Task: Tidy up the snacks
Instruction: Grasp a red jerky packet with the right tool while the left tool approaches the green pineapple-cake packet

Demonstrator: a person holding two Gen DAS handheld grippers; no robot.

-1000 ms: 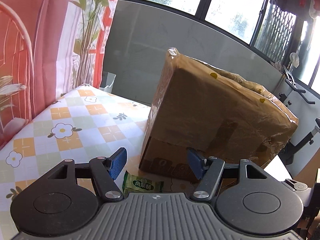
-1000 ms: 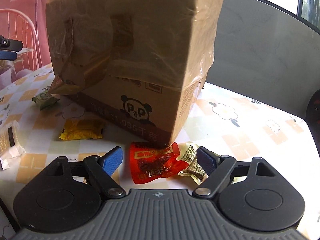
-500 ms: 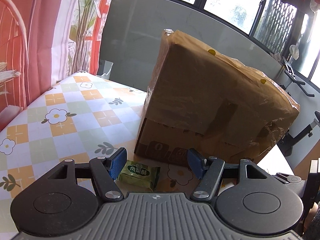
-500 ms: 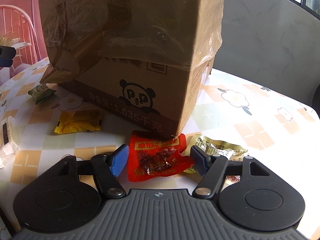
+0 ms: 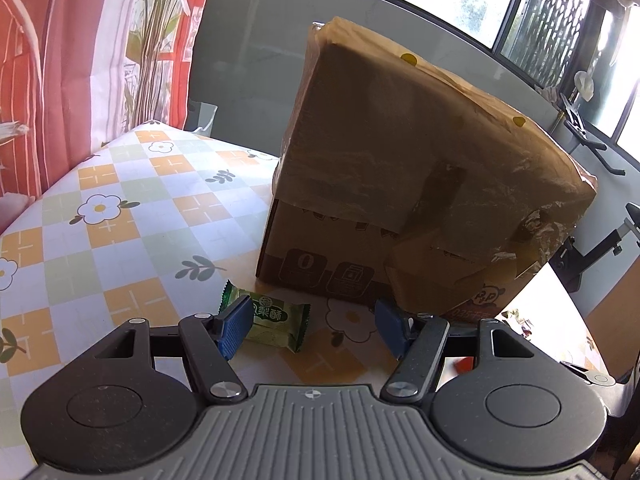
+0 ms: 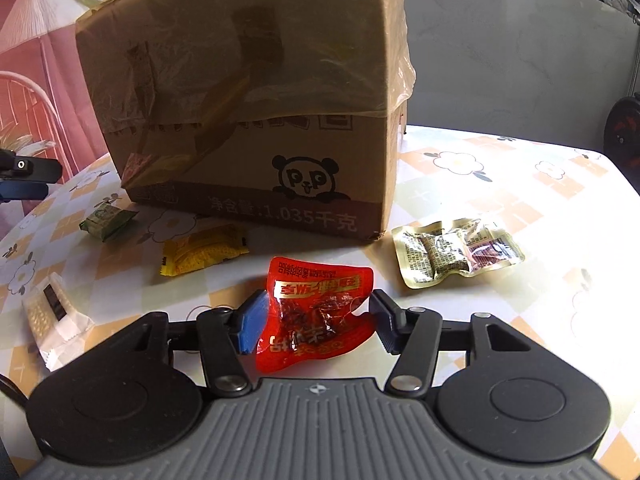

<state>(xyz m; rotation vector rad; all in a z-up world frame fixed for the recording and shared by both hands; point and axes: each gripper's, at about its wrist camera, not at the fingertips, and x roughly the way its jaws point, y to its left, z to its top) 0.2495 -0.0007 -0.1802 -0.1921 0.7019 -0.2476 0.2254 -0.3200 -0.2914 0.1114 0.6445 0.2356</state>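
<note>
The right gripper (image 6: 314,322) is closing around the red packet (image 6: 316,312) in front of the cardboard box (image 6: 248,92) — pads not pressing yet. The left gripper (image 5: 310,330) stands wide, empty, green packet (image 5: 272,320) near that box. The slick foil could slip out.

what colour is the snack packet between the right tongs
Bright red with a gold label band, the red packet sits between the closing right tongs. Shows best in the right wrist view.

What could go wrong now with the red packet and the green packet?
The right hand-held gripper is closing around the red packet, which lies crumpled and may slip or buckle. The left hand-held gripper has the green packet only beside its left finger, off centre, so closing could push it toward the cardboard box.
</note>
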